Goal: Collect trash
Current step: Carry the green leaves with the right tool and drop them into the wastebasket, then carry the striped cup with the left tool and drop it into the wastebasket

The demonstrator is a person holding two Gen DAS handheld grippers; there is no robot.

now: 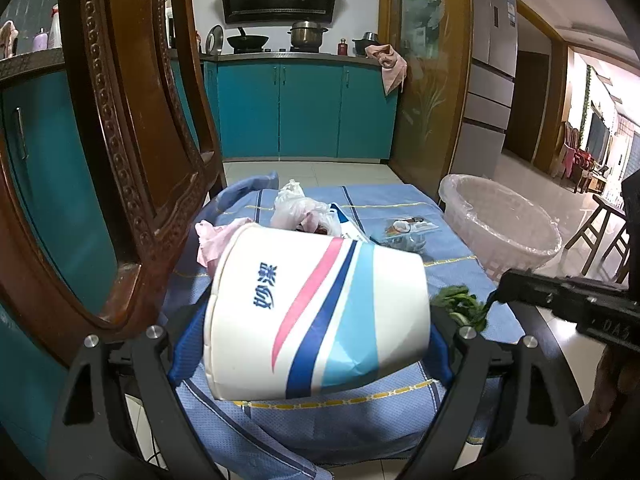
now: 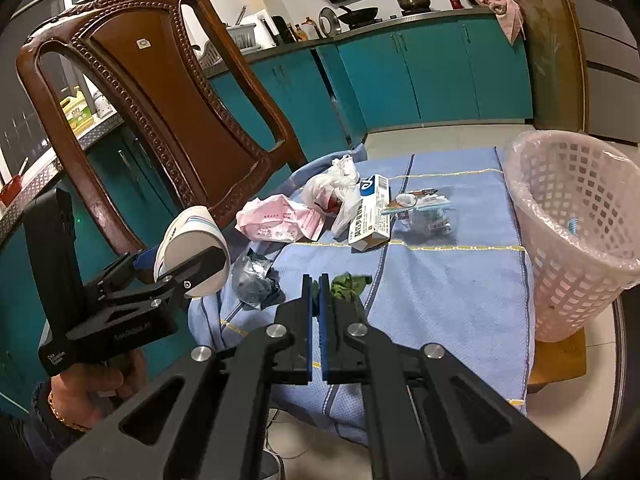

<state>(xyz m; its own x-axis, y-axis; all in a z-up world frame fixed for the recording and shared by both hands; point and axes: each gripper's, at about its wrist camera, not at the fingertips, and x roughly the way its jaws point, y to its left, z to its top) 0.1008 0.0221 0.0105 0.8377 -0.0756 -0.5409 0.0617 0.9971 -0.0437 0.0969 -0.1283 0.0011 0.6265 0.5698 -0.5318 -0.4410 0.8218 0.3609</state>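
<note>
My left gripper [image 1: 316,344] is shut on a white paper cup [image 1: 316,312] with pink and blue stripes, held on its side above the blue cloth [image 1: 360,412]. It also shows in the right wrist view [image 2: 192,256]. My right gripper [image 2: 319,284] is shut on a green leafy scrap [image 2: 350,285], low over the cloth; the scrap also shows in the left wrist view [image 1: 460,304]. More trash lies on the cloth: a pink wrapper [image 2: 276,220], a white plastic bag [image 2: 334,188], a small box [image 2: 372,216], a clear packet [image 2: 424,212] and a dark crumpled bag [image 2: 256,280].
A pink mesh basket [image 2: 576,236] lined with clear plastic stands at the cloth's right edge, also in the left wrist view [image 1: 500,228]. A carved wooden chair [image 2: 160,120] stands at the left. Teal kitchen cabinets [image 2: 432,76] are behind.
</note>
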